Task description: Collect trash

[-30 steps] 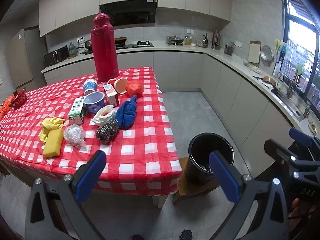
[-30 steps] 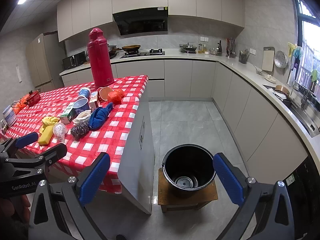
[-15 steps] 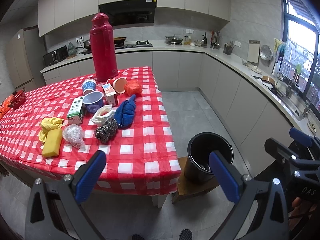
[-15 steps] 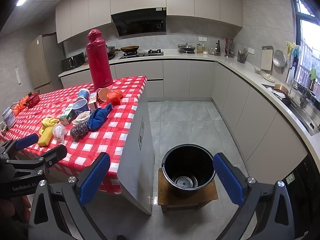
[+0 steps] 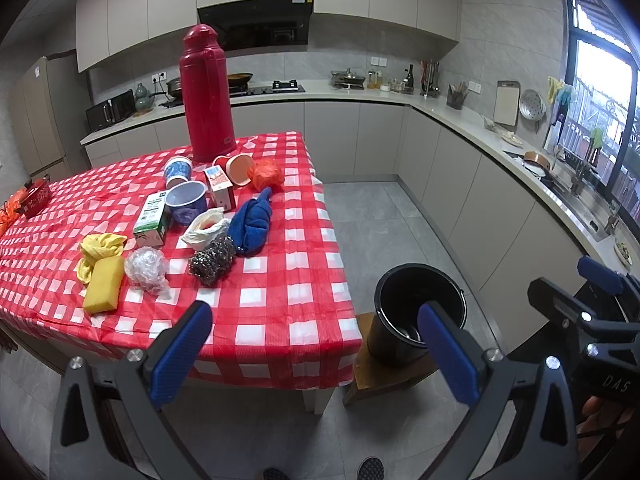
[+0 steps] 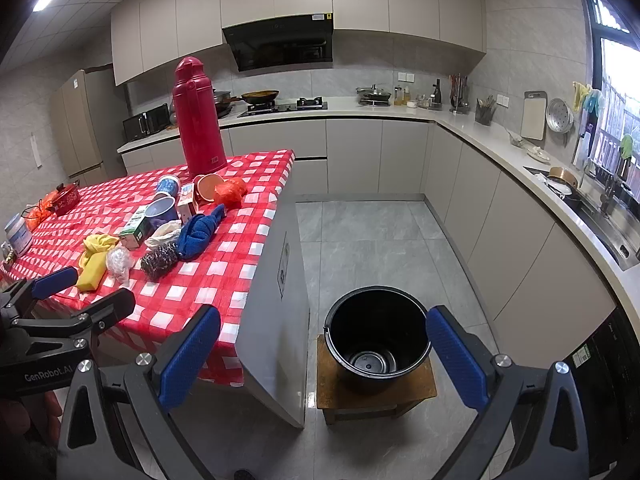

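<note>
- You had the table (image 5: 280, 304), under its red checked cloth, filling the 9 to 12 o'clock part of the left wrist view, with the trash heaped well back from its near edge.
- The black bucket (image 6: 376, 336) sat on a low wooden stool (image 6: 416, 390) on the floor at 6 o'clock in the right wrist view, just beside the table's end panel; apart from something small at the bottom, it looked empty, so I judge the collecting had barely begun.
- Your left gripper (image 5: 316, 352) was spread wide and held nothing, hovering short of the table edge.
- Your right gripper (image 6: 322, 354) was equally wide and empty, aimed over the bucket.
- The red thermos (image 5: 206, 96) stood at 12 o'clock behind the pile; a long reach to the far cups could knock it over.
- The blue cloth (image 5: 254, 220), steel scourer (image 5: 212, 256) and yellow sponge (image 5: 103, 284) lay touching or just beside the litter, so you risked binning cleaning gear.
- The white plastic bag (image 5: 204, 230) and the crumpled clear film (image 5: 146, 268) were light and limp; a shallow pinch could have let them slip out, or drop beside the bucket.
</note>
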### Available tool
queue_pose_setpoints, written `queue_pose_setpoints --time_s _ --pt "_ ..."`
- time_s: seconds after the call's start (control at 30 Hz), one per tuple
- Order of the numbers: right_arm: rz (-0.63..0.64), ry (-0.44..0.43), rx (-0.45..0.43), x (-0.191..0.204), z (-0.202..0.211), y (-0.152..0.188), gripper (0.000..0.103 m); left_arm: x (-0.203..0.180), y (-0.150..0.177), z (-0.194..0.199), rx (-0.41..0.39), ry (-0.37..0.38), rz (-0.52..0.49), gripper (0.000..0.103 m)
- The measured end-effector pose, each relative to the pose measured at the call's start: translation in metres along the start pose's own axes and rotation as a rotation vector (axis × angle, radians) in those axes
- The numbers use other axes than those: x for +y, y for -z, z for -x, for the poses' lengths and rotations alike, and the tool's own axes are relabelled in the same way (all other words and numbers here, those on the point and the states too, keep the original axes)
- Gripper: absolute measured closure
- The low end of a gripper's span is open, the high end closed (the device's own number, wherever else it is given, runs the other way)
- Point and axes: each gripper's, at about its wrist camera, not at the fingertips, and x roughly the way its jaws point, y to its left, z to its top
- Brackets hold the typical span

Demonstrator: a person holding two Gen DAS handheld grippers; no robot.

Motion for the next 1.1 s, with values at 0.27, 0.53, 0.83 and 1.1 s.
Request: queue_pose_setpoints --time_s 0.27,0.53,0.83,1.1 --pt "-0.001 -0.002 0.003 0.001 0.0 0.001 0.0 0.0 0.0 -0.001 0.002 -0.001 0.001 0.0" --pt "0.002 -0.022 0.018 0.009 -0.009 0.002 0.0 0.011 0.005 -0.001 0.007 -0.024 0.019 0.0" --pt "0.037 -0.073 0.04 0.039 -0.028 -0.004 0.0 0.053 0.007 -0.002 0.028 -0.089 0.068 0.0" --pt "0.076 -0.174 0.113 0.083 -0.062 -0.008 0.0 0.105 0.017 -0.003 0.051 -0.168 0.129 0.0"
